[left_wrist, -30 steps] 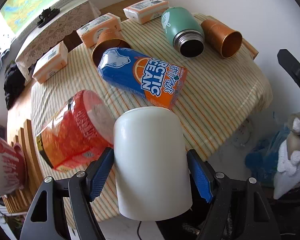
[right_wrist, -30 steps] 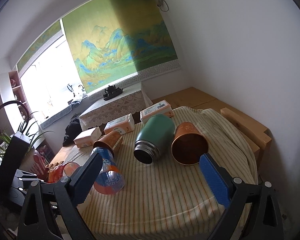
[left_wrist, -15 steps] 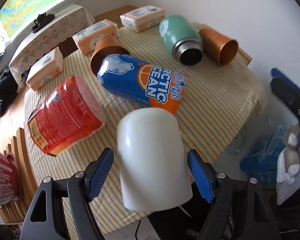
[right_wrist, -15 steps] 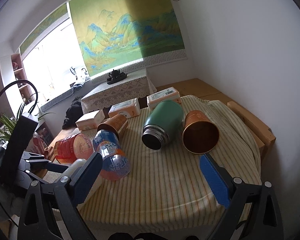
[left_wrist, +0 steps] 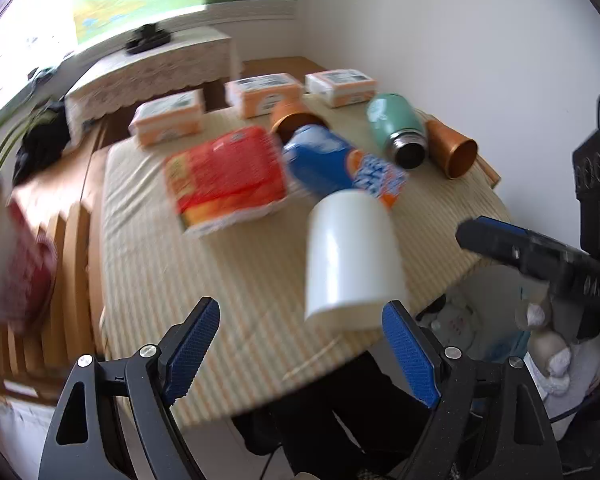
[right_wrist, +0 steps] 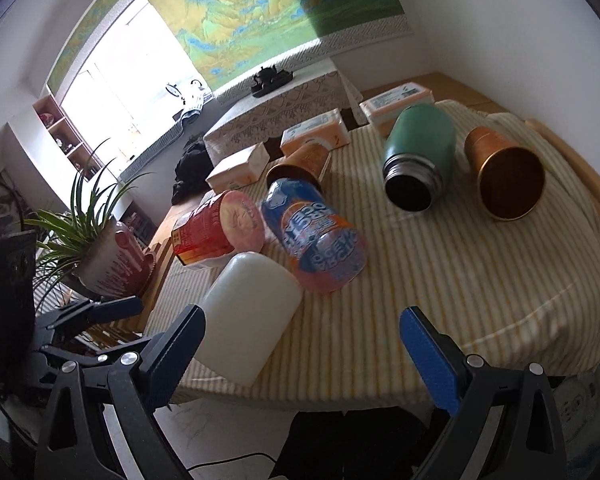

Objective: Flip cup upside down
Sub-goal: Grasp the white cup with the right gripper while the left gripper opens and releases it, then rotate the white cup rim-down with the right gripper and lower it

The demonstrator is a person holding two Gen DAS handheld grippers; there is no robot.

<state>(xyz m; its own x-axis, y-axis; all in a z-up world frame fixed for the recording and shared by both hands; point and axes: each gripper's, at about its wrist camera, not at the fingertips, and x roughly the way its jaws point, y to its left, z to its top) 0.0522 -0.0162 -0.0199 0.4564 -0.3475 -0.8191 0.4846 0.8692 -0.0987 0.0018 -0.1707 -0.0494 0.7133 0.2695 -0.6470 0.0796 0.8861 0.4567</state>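
Striped cloth covers our desk [left_wrist: 236, 288], and the white cup [left_wrist: 350, 256] stands mouth-down near its front edge, beside the blue bottle [left_wrist: 340, 160]. Our left tool [left_wrist: 302, 350] gapes wide and empty just short of it; our right tool [right_wrist: 304, 344] is likewise spread, holding nothing. We judge the flip finished, so next we only need to back away cleanly.

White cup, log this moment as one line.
white cup: upside down on table edge, free | left gripper: open, behind cup | right gripper: open

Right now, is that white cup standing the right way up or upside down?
Upside down: the white cup rests on its wide rim on the striped cloth, closed end up.
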